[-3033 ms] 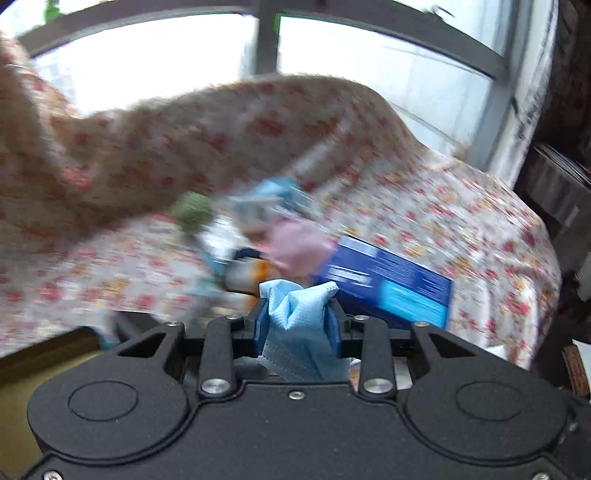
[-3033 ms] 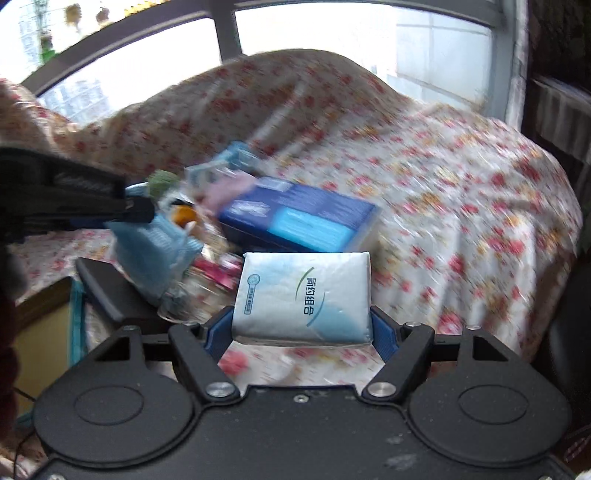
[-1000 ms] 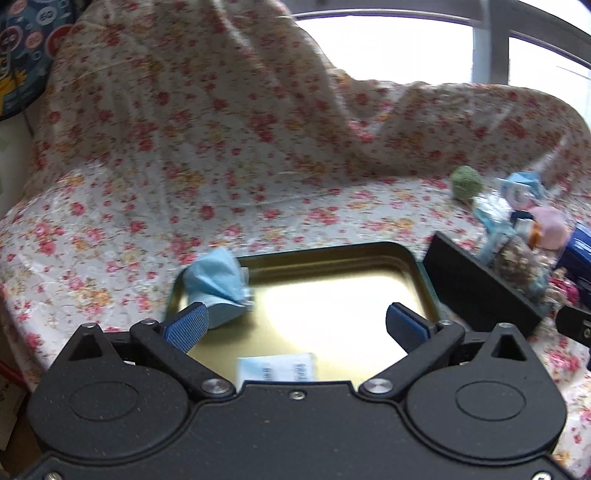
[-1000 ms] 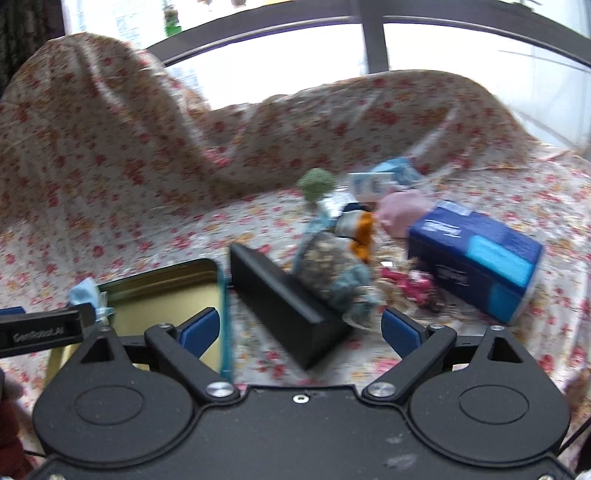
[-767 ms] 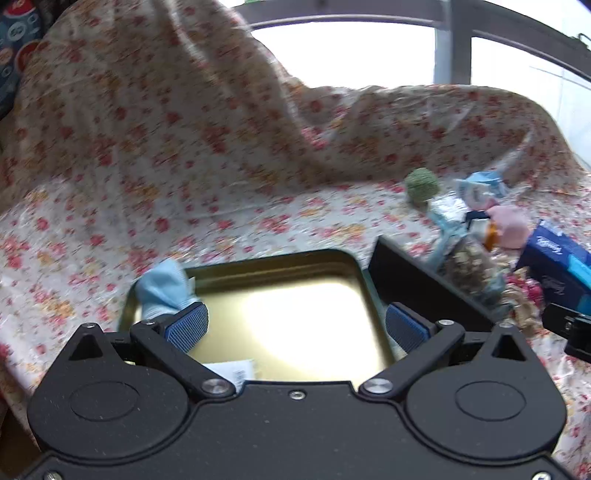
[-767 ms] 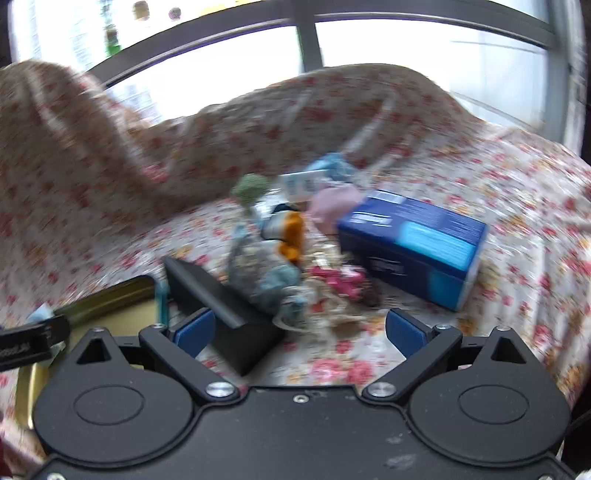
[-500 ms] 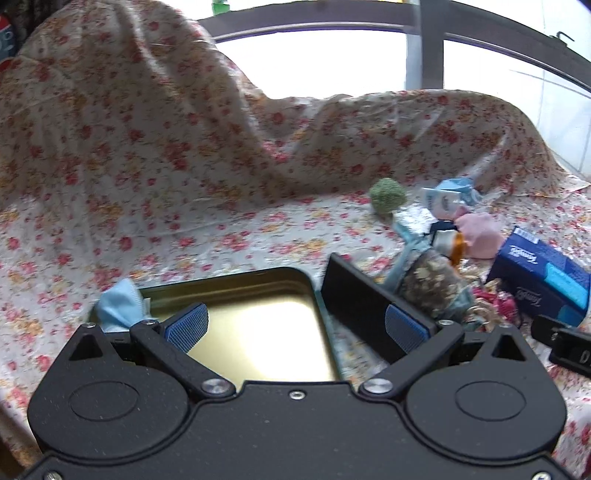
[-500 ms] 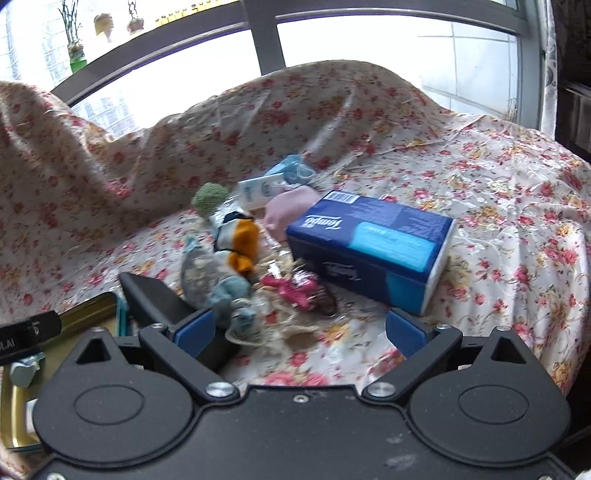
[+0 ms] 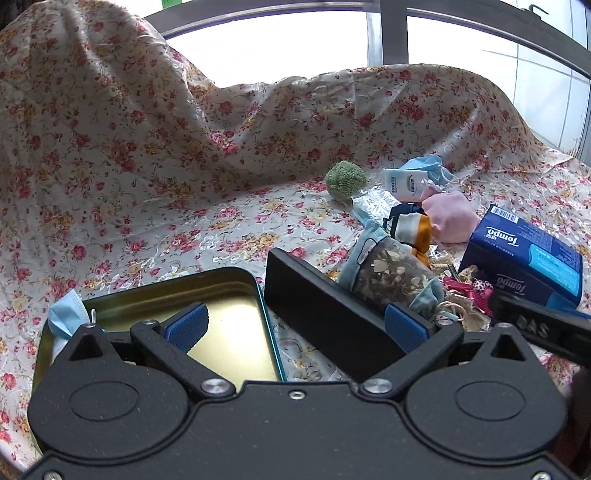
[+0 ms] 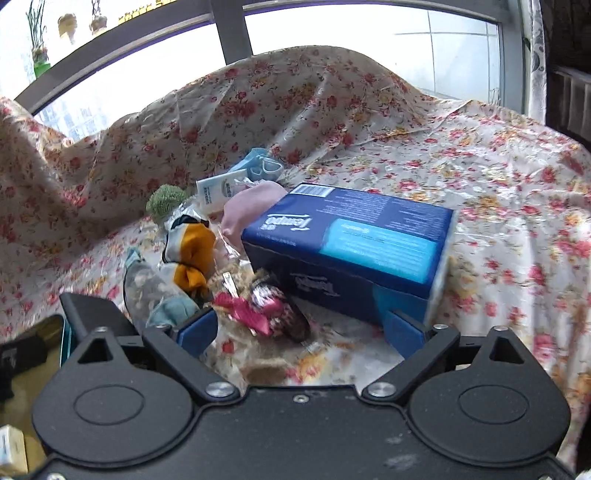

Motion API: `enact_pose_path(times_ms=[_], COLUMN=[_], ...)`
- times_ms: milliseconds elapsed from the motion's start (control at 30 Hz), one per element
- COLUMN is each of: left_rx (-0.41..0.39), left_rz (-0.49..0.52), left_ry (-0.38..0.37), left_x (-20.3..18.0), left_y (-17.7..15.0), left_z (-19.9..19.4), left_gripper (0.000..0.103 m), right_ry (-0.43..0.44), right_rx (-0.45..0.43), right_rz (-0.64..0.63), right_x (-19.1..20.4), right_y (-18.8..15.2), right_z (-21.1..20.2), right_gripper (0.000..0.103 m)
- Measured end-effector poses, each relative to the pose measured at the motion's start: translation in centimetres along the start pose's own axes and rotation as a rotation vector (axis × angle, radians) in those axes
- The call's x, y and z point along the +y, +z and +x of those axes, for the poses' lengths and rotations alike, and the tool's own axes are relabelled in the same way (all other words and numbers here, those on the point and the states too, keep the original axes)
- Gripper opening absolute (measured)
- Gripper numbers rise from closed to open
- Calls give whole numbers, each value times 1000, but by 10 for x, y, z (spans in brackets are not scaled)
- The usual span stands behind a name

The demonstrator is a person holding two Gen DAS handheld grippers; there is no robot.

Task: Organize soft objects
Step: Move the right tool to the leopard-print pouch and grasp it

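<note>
Moved: I swing from tin (image 9: 155,291) to pile — tissue pack dropped.
Right gripper (image 10: 301,330): wide, just narrowing, empty.
Left gripper (image 9: 295,326): wide, empty.
Done: mask (image 9: 64,325) in tin.
Left: blue box (image 10: 351,247), pink cloth (image 10: 247,206) — most.

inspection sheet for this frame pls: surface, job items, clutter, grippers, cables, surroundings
Surface: floral cloth, wrinkled, draped up behind the pile.
Job's things: gold tin open, blue mask at its left edge; blue tissue box, pink cloth, green pompom, small tissue pack, orange-and-white scarf, patterned pouch heaped together.
Clutter: black lid leaning beside the tin; red wrappers before the box.
Grippers: left gripper open, empty; right gripper open, empty, jaws just closing slightly.
Cables: nothing seen.
Surroundings: window frame behind, bright daylight.
</note>
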State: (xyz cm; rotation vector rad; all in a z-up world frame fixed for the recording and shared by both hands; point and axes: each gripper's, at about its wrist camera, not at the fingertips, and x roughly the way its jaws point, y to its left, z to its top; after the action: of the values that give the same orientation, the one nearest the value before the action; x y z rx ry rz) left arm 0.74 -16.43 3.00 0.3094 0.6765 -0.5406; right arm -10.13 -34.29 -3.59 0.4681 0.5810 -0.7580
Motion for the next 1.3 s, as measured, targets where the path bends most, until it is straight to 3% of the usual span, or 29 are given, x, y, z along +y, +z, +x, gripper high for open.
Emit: enact_pose_path(times_ms=[267, 367, 600, 700, 733, 833, 1300], left_rx=[10, 16, 22, 13, 9, -3, 79], left_rz=[-24, -31, -33, -23, -18, -3, 4], left_ry=[22, 29, 20, 16, 15, 12, -73], left_x=[3, 2, -2, -4, -4, -5, -26], left_y=[2, 1, 1, 4, 5, 10, 47], left_z=[8, 10, 13, 12, 12, 11, 47], left_gripper=[99, 99, 99, 99, 99, 99, 99], right_ry=[23, 13, 40, 62, 71, 64, 88], right_rx=[4, 71, 202, 191, 188, 164, 133], right_rz=[-57, -70, 6, -40, -60, -76, 75], right_x=[22, 27, 16, 22, 24, 26, -5], right_y=[10, 13, 18, 14, 11, 6, -7], right_z=[25, 40, 68, 64, 61, 53, 32], right_gripper=[90, 83, 84, 61, 50, 37, 38])
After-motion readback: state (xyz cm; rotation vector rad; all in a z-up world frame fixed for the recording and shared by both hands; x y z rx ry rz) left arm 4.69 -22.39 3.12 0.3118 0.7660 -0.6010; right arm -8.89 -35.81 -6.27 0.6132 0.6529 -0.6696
